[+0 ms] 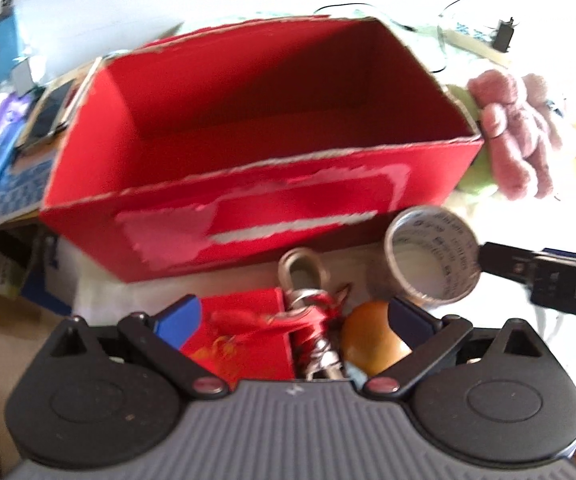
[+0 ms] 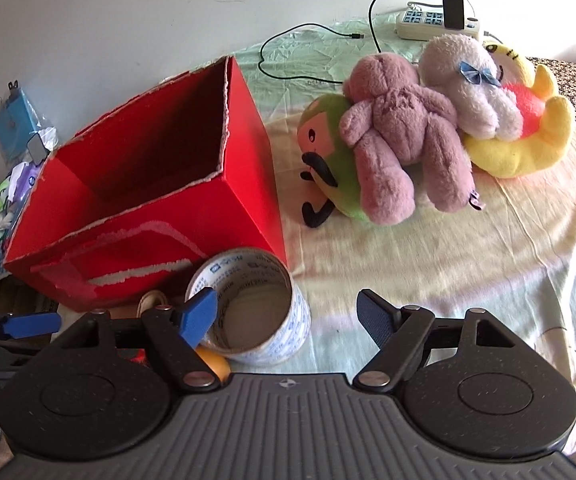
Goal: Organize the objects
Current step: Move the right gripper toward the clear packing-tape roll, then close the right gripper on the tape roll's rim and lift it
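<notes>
Bedsheet (image 2: 468, 264): red box (image 2: 135, 184) empty, tape roll (image 2: 253, 308) beside.

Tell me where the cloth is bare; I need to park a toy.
Bare: pale cloth between the white tape roll and plush toy pile; also inside the empty red cardboard box. Crowded: before the box, by the orange ball and red packet.

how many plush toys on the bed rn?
4, clustered right of the red box: green toy, mauve bear lying on it, lilac toy behind, yellow toy rightmost. More may be hidden.
</notes>
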